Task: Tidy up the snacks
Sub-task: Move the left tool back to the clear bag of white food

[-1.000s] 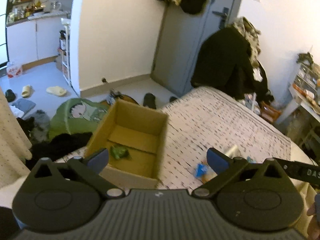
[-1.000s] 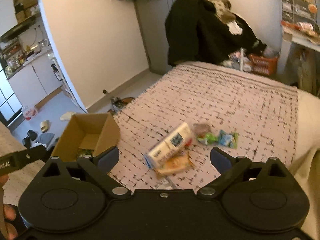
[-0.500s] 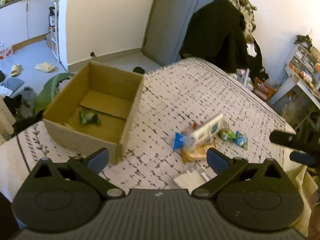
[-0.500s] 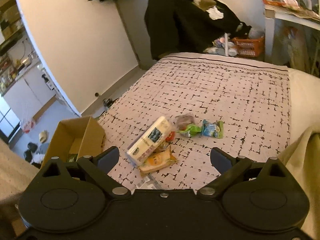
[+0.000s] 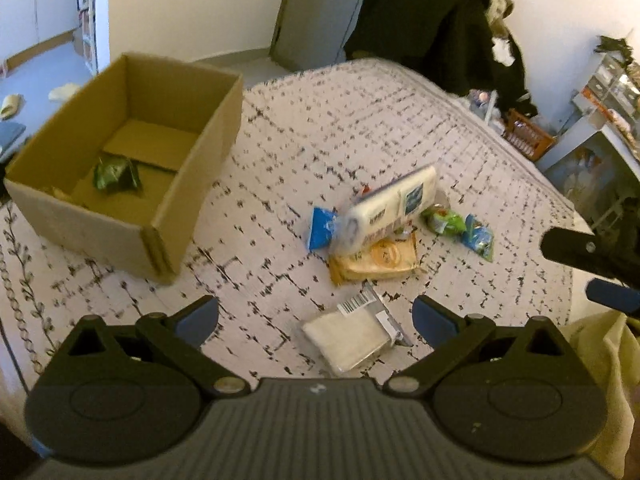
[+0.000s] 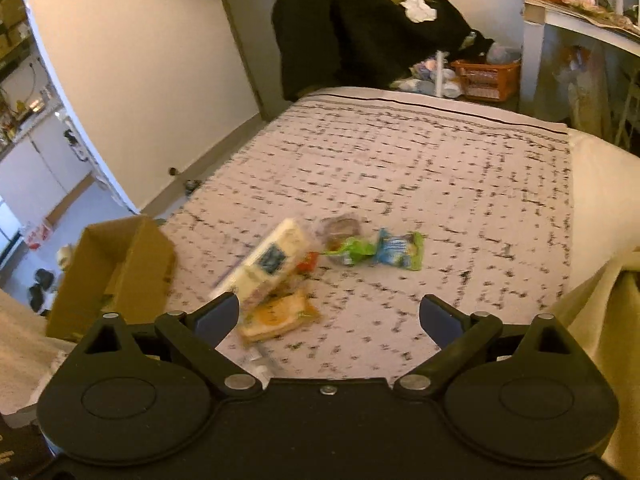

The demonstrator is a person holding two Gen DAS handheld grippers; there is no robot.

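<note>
With one green packet (image 5: 116, 174) already in the cardboard box (image 5: 168, 220) ahead-left of the left tool (image 5: 316, 316), both it and the right tool (image 6: 330, 314) gape empty, and the snack pile (image 5: 384, 220) just ahead on the bed (image 5: 360, 120) remains unsorted.

Open cardboard box (image 5: 192, 184) w/ green packet (image 5: 114, 174) inside, snack pile (image 5: 384, 224) beside
</note>
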